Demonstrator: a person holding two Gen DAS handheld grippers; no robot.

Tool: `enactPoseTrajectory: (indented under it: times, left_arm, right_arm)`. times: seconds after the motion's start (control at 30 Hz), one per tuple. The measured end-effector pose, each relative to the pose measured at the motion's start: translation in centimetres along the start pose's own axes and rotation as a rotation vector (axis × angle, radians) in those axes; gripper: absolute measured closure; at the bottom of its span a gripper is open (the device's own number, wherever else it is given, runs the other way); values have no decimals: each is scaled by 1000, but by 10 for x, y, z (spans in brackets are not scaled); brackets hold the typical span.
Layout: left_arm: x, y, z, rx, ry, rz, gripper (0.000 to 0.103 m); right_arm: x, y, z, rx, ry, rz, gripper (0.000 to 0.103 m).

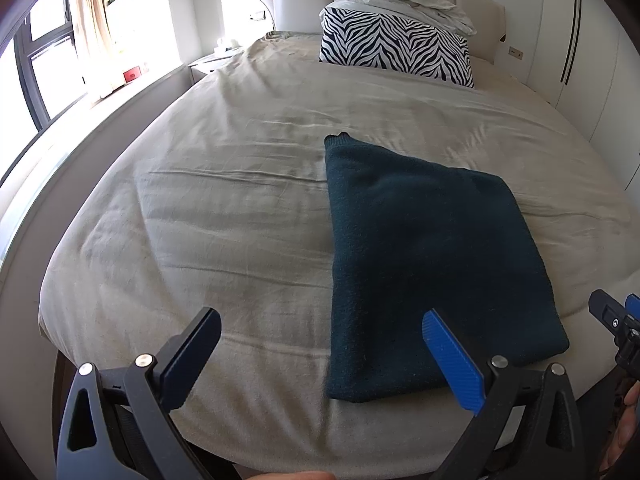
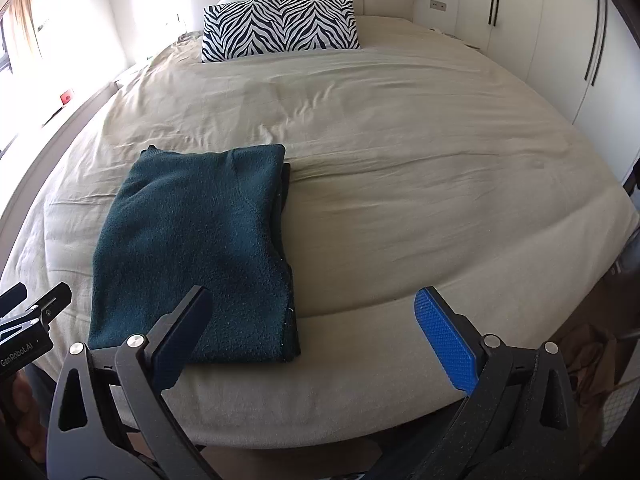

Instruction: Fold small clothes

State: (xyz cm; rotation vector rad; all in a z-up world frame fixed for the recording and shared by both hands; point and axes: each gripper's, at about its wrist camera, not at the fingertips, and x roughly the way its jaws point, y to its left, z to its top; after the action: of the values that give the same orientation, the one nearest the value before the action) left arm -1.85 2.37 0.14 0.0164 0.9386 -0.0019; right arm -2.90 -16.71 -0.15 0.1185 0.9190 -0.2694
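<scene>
A dark teal fleece garment (image 1: 424, 264) lies folded into a long rectangle on the beige bed sheet (image 1: 224, 208), near the foot of the bed. It also shows in the right wrist view (image 2: 196, 248), with its layered edges on the right side. My left gripper (image 1: 320, 320) is open and empty, held above the bed's near edge, its right finger over the garment's near end. My right gripper (image 2: 316, 304) is open and empty, its left finger over the garment's near right corner. Each gripper shows at the edge of the other's view.
A zebra-print pillow (image 1: 396, 46) and a crumpled white duvet (image 1: 404, 0) lie at the headboard. A window and curtain (image 1: 88, 24) run along the left. White wardrobe doors (image 2: 560, 40) stand on the right. The bed's foot edge (image 2: 360, 412) is just under my grippers.
</scene>
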Motion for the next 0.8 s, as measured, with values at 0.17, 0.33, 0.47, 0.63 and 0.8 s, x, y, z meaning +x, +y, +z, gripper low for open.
enactPoseTrajectory:
  times: [0.17, 0.33, 0.47, 0.63, 0.8]
  left_arm:
    - [1, 1, -1, -2, 4, -3, 0]
    - [4, 1, -3, -7, 7, -7, 0]
    - [5, 2, -4, -9, 8, -6, 0]
    - [5, 2, -5, -10, 9, -7, 0]
    - [4, 2, -5, -10, 9, -6, 0]
  right_arm:
    - [2, 3, 1, -10, 11, 1, 0]
    - [5, 8, 0, -14, 20, -1, 0]
    - [6, 8, -1, -13, 22, -2, 0]
    - [7, 9, -1, -14, 27, -1, 0]
    - [8, 10, -2, -13, 29, -2, 0]
